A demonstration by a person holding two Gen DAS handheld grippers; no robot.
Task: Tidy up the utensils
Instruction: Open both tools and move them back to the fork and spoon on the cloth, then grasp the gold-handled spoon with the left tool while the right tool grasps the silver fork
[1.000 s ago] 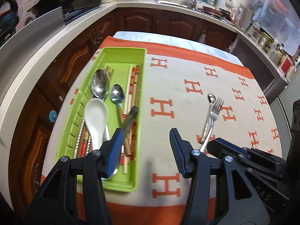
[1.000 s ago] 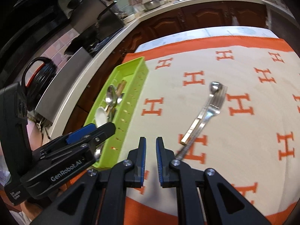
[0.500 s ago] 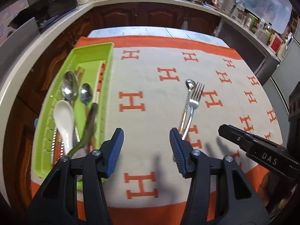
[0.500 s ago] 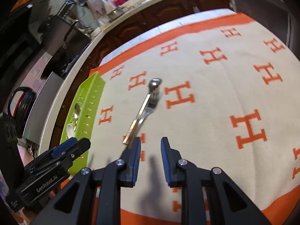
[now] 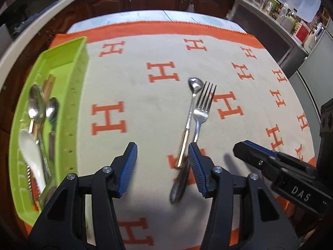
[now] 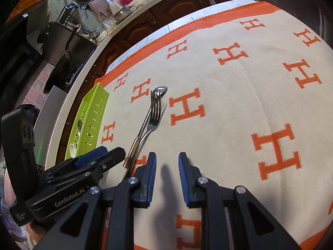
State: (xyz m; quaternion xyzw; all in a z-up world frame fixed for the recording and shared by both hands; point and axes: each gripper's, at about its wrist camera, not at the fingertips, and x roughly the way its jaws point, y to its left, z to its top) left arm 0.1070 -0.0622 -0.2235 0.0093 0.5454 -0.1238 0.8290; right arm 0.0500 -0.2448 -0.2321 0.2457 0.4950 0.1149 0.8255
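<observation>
Both grippers are empty right now. The left gripper (image 5: 162, 162) has its jaws spread wide with nothing between them, and the right gripper (image 6: 166, 166) is parted too, just a narrower gap, also holding nothing. From the left wrist view the two leftover pieces sit pretty much dead ahead: the fork (image 5: 203, 106) runs from about 12 o'clock back toward the gripper, its handle end tucked right against the inside of the right-hand pad (image 5: 195, 166), and the small spoon (image 5: 192, 108) lies just beside it on the left, bowl at the far end, nearly parallel, the handles looking like they cross or touch down near the jaws. My guess is the left one is opened that wide so it can drop over a handle without fussing about alignment. From the right wrist view the same fork (image 6: 154, 118) and spoon (image 6: 159, 90) are off around 11 o'clock, not between that gripper's pads at all, so the right one seems to be just hanging back. Way over at 9 o'clock from the left gripper is the green tray (image 5: 79, 95), sitting on the orange H-pattern cloth (image 5: 145, 108) with spoons, a white ladle-type spoon (image 5: 31, 152) and chopsticks already in it. So most of the sorting looks done, with these two still out on the cloth.
</observation>
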